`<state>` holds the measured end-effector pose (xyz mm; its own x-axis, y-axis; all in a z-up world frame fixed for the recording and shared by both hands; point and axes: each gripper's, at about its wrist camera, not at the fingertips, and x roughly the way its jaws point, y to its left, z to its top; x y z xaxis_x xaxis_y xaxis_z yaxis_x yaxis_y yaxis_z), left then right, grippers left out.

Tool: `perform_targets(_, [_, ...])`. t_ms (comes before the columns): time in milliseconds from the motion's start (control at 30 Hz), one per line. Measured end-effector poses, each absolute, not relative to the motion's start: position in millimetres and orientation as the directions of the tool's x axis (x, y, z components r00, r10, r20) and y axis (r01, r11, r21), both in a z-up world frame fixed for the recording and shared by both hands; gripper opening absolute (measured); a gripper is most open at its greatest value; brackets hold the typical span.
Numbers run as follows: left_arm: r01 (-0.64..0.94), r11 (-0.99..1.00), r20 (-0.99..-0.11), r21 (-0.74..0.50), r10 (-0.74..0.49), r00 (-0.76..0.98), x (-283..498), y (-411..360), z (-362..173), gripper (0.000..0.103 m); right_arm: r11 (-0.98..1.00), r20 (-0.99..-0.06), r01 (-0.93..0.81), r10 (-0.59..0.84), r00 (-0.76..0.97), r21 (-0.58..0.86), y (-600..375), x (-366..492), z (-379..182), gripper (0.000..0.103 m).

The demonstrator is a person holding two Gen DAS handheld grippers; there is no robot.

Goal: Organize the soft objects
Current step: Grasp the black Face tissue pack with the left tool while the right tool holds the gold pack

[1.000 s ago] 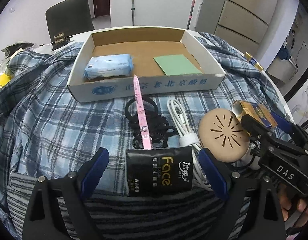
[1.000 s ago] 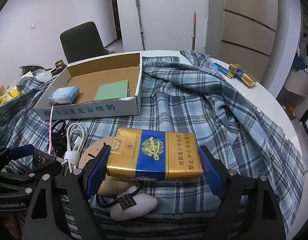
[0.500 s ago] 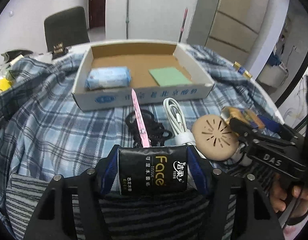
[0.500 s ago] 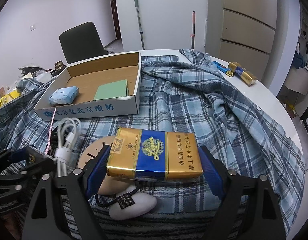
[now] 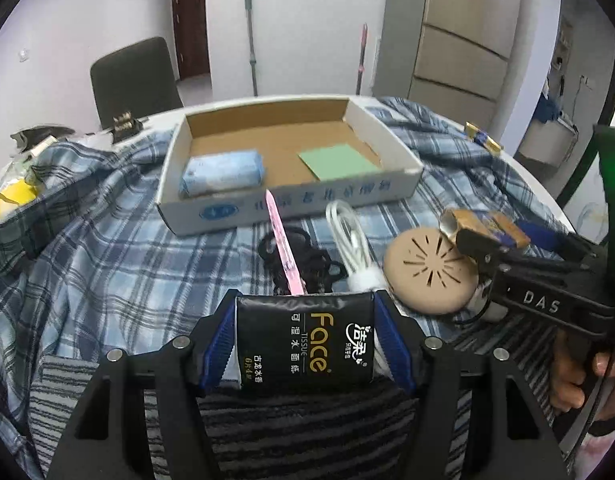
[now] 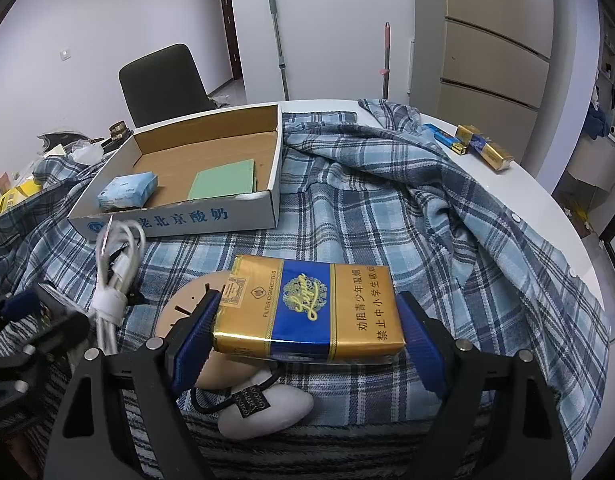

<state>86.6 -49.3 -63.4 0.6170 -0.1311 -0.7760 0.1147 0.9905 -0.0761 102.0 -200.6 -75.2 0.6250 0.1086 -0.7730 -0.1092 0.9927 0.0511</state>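
Above plaid shirt [image 6: 407, 216]: left hand-held gripper [image 5: 305, 344] clamped on black tissue pack [image 5: 305, 344]; right hand-held gripper [image 6: 307, 320] level, clamping cigarette pack [image 6: 307, 312].

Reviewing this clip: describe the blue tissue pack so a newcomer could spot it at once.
Find the open cardboard box lying on the plaid shirt that covers the table. Inside it, on the bare floor at the left, lies the blue tissue pack. Its only neighbour in the box is a flat green pad; the pack is plump, pale blue and plastic-wrapped.
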Motion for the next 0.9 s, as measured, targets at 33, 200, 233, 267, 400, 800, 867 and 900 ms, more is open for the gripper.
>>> perform_targets(33, [0.111, 0.99, -0.784, -0.081, -0.133, 0.607, 88.3, -48.4, -65.6, 0.067, 0.993, -0.773, -0.109, 0.109, 0.625, 0.052, -200.3, 101.8, -75.1, 0.085])
perform_targets(200, [0.087, 0.989, -0.818, -0.116, -0.145, 0.556, 96.7, -42.9, -75.9, 0.068, 0.992, -0.776, -0.114, 0.114, 0.621, 0.055, -200.0, 101.7, -75.7, 0.085])
perform_targets(233, [0.083, 0.989, -0.819, -0.123, -0.148, 0.554, 97.2, -41.9, -76.9, 0.068, 0.992, -0.776, -0.115, 0.116, 0.621, 0.056, -200.1, 101.6, -75.7, 0.085])
perform_targets(267, [0.077, 0.989, -0.824, -0.127, -0.148, 0.547, 98.8, -40.4, -78.2, 0.069, 0.992, -0.776, -0.116, 0.117, 0.62, 0.057, -200.1, 101.6, -75.8, 0.085])
perform_targets(400, [0.047, 0.989, -0.845, -0.142, -0.146, 0.514, 103.1, -35.9, -85.0, 0.077, 0.992, -0.775, -0.117, 0.118, 0.62, 0.058, -200.3, 101.8, -75.9, 0.085])
perform_targets(800, [0.0, 0.976, -0.821, -0.217, -0.183, 0.541, 101.7, -21.5, -81.7, 0.077, 0.991, -0.777, -0.12, 0.119, 0.618, 0.057, -200.0, 101.7, -75.7, 0.085])
perform_targets(867, [-0.008, 0.974, -0.818, -0.228, -0.188, 0.544, 101.1, -19.3, -81.3, 0.077, 0.991, -0.777, -0.121, 0.119, 0.618, 0.056, -199.8, 101.6, -75.6, 0.085])
perform_targets(900, [-0.014, 0.973, -0.816, -0.229, -0.184, 0.548, 100.8, -18.7, -81.0, 0.077, 0.991, -0.777, -0.122, 0.119, 0.618, 0.055, -199.3, 101.6, -75.4, 0.085])
